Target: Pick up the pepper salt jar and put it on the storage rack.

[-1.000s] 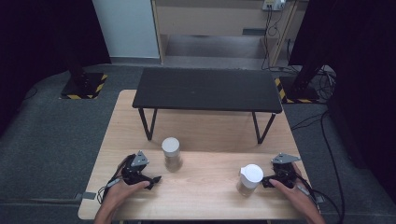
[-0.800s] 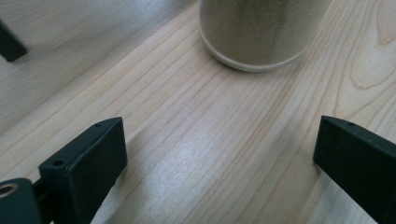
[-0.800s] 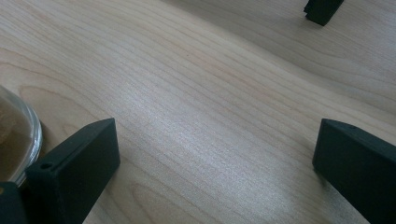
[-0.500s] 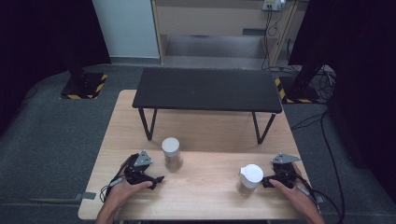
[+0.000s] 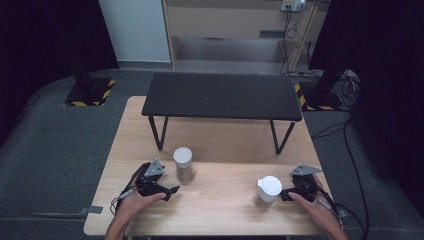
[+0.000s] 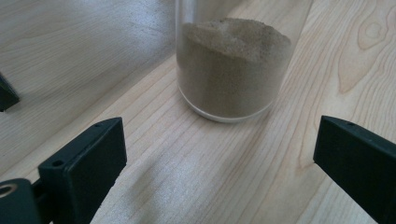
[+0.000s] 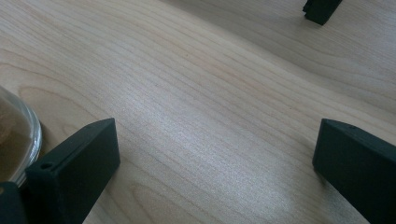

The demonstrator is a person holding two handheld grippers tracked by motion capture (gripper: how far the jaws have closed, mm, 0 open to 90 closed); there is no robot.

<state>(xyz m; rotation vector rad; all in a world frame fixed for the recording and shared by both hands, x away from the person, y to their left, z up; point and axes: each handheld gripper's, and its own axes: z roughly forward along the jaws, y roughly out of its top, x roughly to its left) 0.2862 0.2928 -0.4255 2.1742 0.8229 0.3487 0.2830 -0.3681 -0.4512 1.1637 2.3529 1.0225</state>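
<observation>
Two clear jars with white lids, each part full of sandy powder, stand on the wooden table (image 5: 225,150). The left jar (image 5: 183,165) (image 6: 231,70) is just ahead of my left gripper (image 5: 169,184) (image 6: 219,163), whose jaws are wide open and apart from the glass. Beside the right jar (image 5: 267,192), my right gripper (image 5: 286,193) (image 7: 215,168) is open too. In the right gripper view only the jar's rounded base (image 7: 14,135) shows, next to the left jaw, and bare wood lies between the jaws.
A low black bench (image 5: 222,95) stands across the far half of the table. One of its feet (image 7: 322,9) lies ahead of my right gripper, and another (image 6: 7,93) sits left of the left jar. Cables trail off the table's right edge.
My left gripper has crept slightly to the right, toward the left jar. The right gripper and both jars have stayed put.
</observation>
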